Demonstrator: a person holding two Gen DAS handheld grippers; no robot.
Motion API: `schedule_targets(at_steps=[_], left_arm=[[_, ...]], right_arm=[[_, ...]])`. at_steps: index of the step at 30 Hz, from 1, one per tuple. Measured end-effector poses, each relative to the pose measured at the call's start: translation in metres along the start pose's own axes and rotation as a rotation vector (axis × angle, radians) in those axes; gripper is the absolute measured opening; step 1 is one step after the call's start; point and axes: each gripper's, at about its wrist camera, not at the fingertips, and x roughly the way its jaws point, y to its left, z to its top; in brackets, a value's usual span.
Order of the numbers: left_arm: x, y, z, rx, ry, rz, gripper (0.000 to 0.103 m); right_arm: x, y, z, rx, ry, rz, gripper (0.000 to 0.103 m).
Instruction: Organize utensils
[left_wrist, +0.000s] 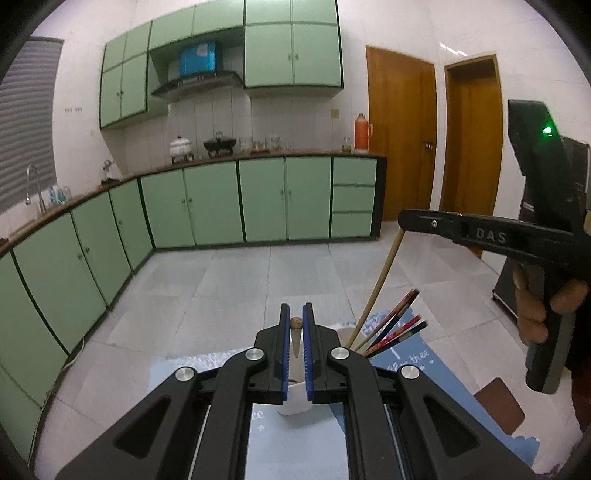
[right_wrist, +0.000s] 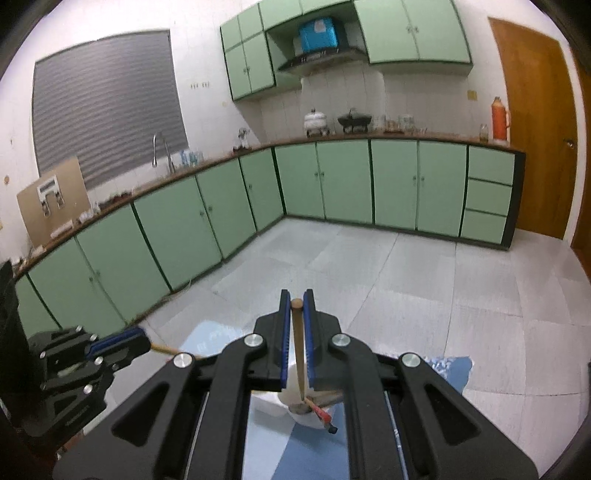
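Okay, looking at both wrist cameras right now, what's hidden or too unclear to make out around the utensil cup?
- White cup: in both views the gripper bodies cover most of it.
- Utensil in the left gripper: only its rounded tip and a short stretch show; the working end is hidden below the fingers.
- Wooden stick in the right gripper: its lower end vanishes into the cup, so its type stays unclear.
- Chopsticks: lower ends are hidden inside the cup.
- Mat lettering: too small and cut off.

Chopsticks in cup; cup seemingly on mat
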Motion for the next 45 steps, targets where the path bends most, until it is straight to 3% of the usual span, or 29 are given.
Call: schedule_targets(at_steps=[4, 7, 10, 15, 17, 21, 26, 29, 45], left_arm=[[0.022, 0.005, -0.004, -0.021, 0.049, -0.014, 0.007], [0.023, 0.01, -0.004, -0.041, 0.036, -0.006, 0.007], [0.016, 0.012, 0.0, -0.049, 0.015, 0.002, 0.016], [-0.011, 0.015, 0.004, -0.069, -0.036, 0.022, 0.042], [-0.023, 0.014, 0.003, -0.082, -0.053, 0.029, 0.052], [-0.047, 0.013, -0.006, -0.119, -0.08, 0.04, 0.063], [-0.073, 0.006, -0.024, -0.131, -0.091, 0.069, 0.081], [-0.084, 0.003, -0.033, -0.143, -0.085, 0.072, 0.086], [-0.129, -0.018, -0.06, -0.119, -0.095, 0.098, 0.096]], right_arm=[[0.006, 0.0, -0.007, -0.004, 0.011, -0.015, 0.01], [-0.002, -0.005, -0.008, 0.007, -0.006, -0.029, 0.013], [-0.016, -0.011, -0.009, 0.022, -0.034, -0.044, 0.023], [-0.05, -0.016, -0.019, 0.052, -0.096, -0.073, 0.061], [-0.062, -0.017, -0.026, 0.065, -0.113, -0.079, 0.069], [-0.086, -0.013, -0.047, 0.084, -0.134, -0.102, 0.088], [-0.109, -0.001, -0.076, 0.097, -0.117, -0.104, 0.097], [-0.119, 0.01, -0.09, 0.094, -0.104, -0.096, 0.097], [-0.153, 0.058, -0.116, 0.005, -0.078, -0.083, 0.098]])
